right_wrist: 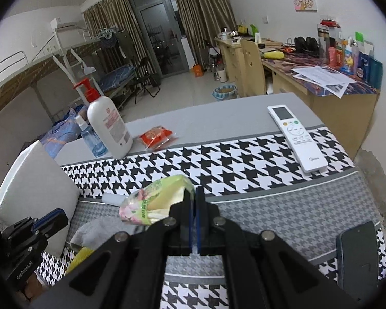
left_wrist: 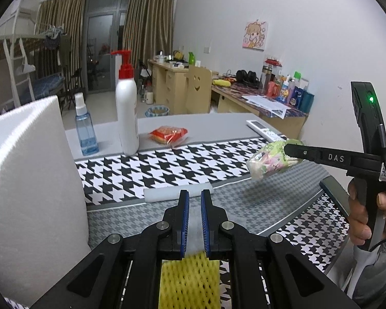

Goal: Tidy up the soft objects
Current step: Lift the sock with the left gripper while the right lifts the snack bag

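My right gripper (right_wrist: 194, 193) is shut on a green and pink tissue pack (right_wrist: 151, 202) and holds it above the houndstooth table cloth; in the left wrist view the pack (left_wrist: 272, 159) hangs in its fingers at the right. My left gripper (left_wrist: 195, 197) is empty, jaws a narrow gap apart, low over the cloth. A yellow foam net (left_wrist: 190, 280) lies under its base. A small white foam strip (left_wrist: 164, 194) lies just ahead of it. A grey sock (right_wrist: 95, 229) lies on the cloth by a white foam block (left_wrist: 31, 190). A red snack packet (left_wrist: 168, 134) lies further back.
A white pump bottle (left_wrist: 127, 108) and a blue spray bottle (left_wrist: 85, 131) stand at the back left. A white remote (right_wrist: 297, 137) lies at the back right. A dark phone (right_wrist: 359, 252) lies near the table's right front edge. Desks and a bunk bed stand beyond.
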A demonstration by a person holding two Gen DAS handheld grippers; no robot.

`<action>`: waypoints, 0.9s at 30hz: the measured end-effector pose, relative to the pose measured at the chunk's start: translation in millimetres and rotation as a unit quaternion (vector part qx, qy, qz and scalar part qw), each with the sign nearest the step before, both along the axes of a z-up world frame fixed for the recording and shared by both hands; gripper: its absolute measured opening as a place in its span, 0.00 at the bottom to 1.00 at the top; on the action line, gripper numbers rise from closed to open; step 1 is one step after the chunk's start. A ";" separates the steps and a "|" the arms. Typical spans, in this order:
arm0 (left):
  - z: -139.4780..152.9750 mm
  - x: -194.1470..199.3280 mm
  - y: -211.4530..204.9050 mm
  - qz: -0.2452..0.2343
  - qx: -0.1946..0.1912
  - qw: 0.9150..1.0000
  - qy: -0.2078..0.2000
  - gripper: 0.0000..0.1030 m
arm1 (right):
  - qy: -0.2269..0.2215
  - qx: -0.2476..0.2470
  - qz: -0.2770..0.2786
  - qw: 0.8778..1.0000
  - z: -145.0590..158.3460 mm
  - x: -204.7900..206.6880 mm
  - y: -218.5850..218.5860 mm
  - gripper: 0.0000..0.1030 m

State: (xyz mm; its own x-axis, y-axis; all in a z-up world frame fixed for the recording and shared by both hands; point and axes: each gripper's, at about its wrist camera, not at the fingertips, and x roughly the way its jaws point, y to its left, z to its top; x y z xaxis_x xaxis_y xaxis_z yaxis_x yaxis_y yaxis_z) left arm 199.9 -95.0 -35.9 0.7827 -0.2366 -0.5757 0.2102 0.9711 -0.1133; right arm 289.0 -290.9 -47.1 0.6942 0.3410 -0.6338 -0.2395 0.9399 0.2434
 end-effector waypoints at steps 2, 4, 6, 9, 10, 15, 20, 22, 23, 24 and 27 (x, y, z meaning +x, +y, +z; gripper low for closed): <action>0.7 -1.3 -0.7 -0.001 0.002 1.000 -0.001 0.09 | -0.004 0.001 0.000 1.000 2.0 -3.2 -0.5 0.03; -2.1 -1.9 -2.7 -0.009 0.008 1.000 0.003 0.09 | -0.007 0.001 0.001 1.000 2.2 -5.1 -0.7 0.03; -7.0 -1.2 -6.1 -0.016 0.010 1.000 0.016 0.09 | -0.008 0.001 0.002 1.000 2.1 -8.1 -0.7 0.03; -15.9 4.0 -12.1 -0.026 0.014 0.999 0.041 0.13 | -0.005 0.002 0.002 1.000 -1.1 -10.0 -1.0 0.03; -19.7 6.5 -14.8 -0.029 0.019 0.998 0.049 0.16 | -0.003 0.003 0.002 1.000 -2.1 -10.7 -1.4 0.03; -28.5 14.1 -22.0 -0.031 0.029 0.997 0.061 0.50 | 0.003 0.006 0.002 1.000 -7.1 -11.5 -3.0 0.03; -40.5 24.6 -30.4 -0.040 0.039 0.995 0.084 0.53 | 0.009 0.008 0.004 1.000 -11.6 -11.3 -3.6 0.03; -47.9 29.4 -34.8 -0.043 0.047 0.993 0.096 0.54 | 0.010 0.008 0.005 1.000 -12.7 -11.4 -2.9 0.03; -50.1 31.0 -36.4 -0.043 0.050 0.993 0.098 0.55 | 0.011 0.008 0.006 1.000 -13.4 -11.5 -2.9 0.03; -52.5 33.4 -37.4 -0.040 0.052 0.993 0.101 0.55 | 0.011 0.008 0.007 1.000 -14.4 -11.6 -2.8 0.03; -56.4 40.1 -38.9 -0.037 0.053 0.992 0.108 0.54 | 0.013 0.011 0.007 1.000 -16.8 -11.6 -4.0 0.03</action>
State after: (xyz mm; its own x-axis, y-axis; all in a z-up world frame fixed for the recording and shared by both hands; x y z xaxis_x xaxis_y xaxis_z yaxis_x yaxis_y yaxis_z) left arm 240.1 -133.9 -92.2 0.6207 -0.2176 -0.7532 0.2623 0.9630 -0.0620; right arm 277.4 -294.9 -63.9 0.6729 0.3644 -0.6437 -0.2453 0.9309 0.2705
